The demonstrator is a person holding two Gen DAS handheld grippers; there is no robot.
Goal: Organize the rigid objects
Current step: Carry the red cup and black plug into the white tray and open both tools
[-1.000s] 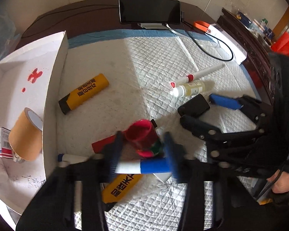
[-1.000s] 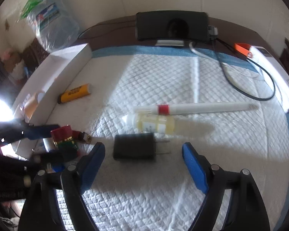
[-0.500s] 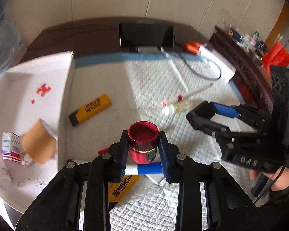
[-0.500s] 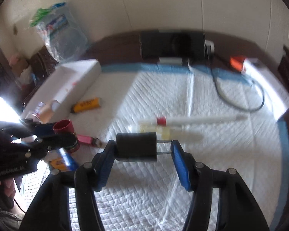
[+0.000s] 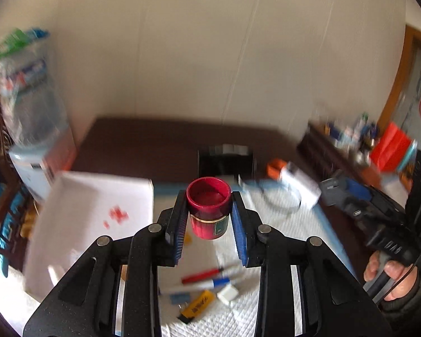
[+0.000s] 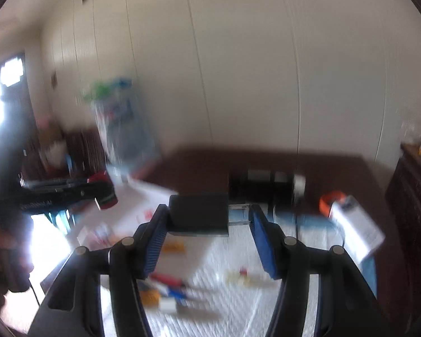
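Both pairs of jaws are gripping: the left gripper (image 5: 209,219) is clamping the small red jar (image 5: 208,207) between its blue pads, closed nearly all the way, and the right gripper (image 6: 207,229) is holding the black charger plug (image 6: 198,215) at about half its spread, one pad on the body and the other at the tips of the metal prongs. A second ago both items were lying on the white quilted mat (image 5: 280,236) with the jaws standing wide around them; now both are hanging in the air, well above the pens and the yellow tube (image 5: 197,306) that are remaining on the mat. Both views are tilting up toward the wall and blurring, so the hands are rising fast. The white box (image 5: 98,213) is sitting off to the left with its interior showing, and it is probably the next destination. So the pick step looks done, and carrying over to the box is beginning.
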